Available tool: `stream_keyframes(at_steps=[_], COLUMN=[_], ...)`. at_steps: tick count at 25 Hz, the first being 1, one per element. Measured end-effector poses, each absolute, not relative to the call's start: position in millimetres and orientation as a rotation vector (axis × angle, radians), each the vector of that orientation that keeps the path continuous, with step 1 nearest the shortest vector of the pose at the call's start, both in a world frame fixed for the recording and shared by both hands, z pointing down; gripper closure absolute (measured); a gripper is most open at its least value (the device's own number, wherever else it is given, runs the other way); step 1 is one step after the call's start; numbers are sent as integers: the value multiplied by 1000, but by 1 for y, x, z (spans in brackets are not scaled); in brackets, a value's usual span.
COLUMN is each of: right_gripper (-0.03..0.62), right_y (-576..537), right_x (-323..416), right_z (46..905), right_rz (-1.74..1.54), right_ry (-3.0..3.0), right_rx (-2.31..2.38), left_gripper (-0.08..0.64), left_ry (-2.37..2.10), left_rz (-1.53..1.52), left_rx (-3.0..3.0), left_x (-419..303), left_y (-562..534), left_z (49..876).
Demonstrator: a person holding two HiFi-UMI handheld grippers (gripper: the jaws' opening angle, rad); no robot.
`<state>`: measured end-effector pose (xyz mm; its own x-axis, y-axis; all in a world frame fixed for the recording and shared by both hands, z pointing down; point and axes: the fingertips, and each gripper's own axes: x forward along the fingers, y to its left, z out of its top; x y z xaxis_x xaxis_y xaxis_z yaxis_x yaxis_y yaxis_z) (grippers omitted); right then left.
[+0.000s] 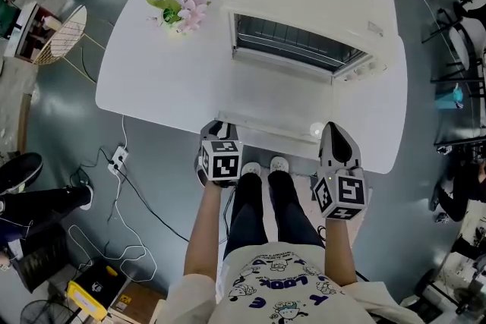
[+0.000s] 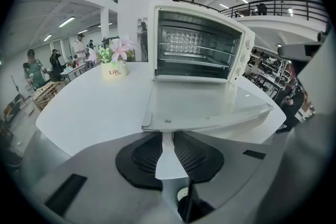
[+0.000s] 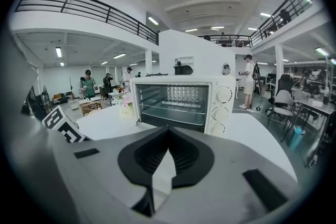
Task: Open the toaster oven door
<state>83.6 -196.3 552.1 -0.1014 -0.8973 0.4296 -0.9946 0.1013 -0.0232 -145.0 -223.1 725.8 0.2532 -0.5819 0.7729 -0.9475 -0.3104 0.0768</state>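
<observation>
Head view: oven (image 1: 304, 4) sat at the far right of the white table (image 1: 159, 80). Its door (image 1: 281, 95) was already down, lying flat toward the person, rack visible inside. Flowers (image 1: 178, 11) stood left of the oven, apart from it. Left gripper (image 1: 219, 131) was at the table's near edge, by the door's left front corner. Right gripper (image 1: 334, 134) was at the near edge by the door's right corner. Can't tell from here whether either touched the door.

Left gripper view: left gripper (image 2: 166, 136) had its jaws a narrow gap apart, with only table showing between them. The door (image 2: 210, 105) edge was just beyond the tips, not gripped. The oven (image 2: 199, 44) stood open behind it, flowers (image 2: 114, 63) to its left.

Right gripper view: right gripper (image 3: 168, 131) had its tips together, holding nothing. It pointed at the oven (image 3: 178, 102), cavity open, three knobs on the right. The left gripper's marker cube (image 3: 60, 126) showed at the left edge.
</observation>
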Motion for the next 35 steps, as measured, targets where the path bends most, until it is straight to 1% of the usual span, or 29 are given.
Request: stream_keyframes(at_steps=[12, 25, 35], right_gripper=[595, 595, 595], right_y=[-189, -189, -188], right_x=[81, 74, 72], right_z=[577, 578, 568], right_rz=[476, 477, 466], right_ry=[-2042, -2065, -2091], right_rx=[1855, 1831, 1825], left_gripper=[492, 491, 491], left_ry=[-1356, -1384, -1417], left_rz=[935, 915, 817], left_rx=[1943, 1944, 2011], left_x=[-146, -145, -147], left_y=[-219, -219, -217], left_z=[755, 755, 742])
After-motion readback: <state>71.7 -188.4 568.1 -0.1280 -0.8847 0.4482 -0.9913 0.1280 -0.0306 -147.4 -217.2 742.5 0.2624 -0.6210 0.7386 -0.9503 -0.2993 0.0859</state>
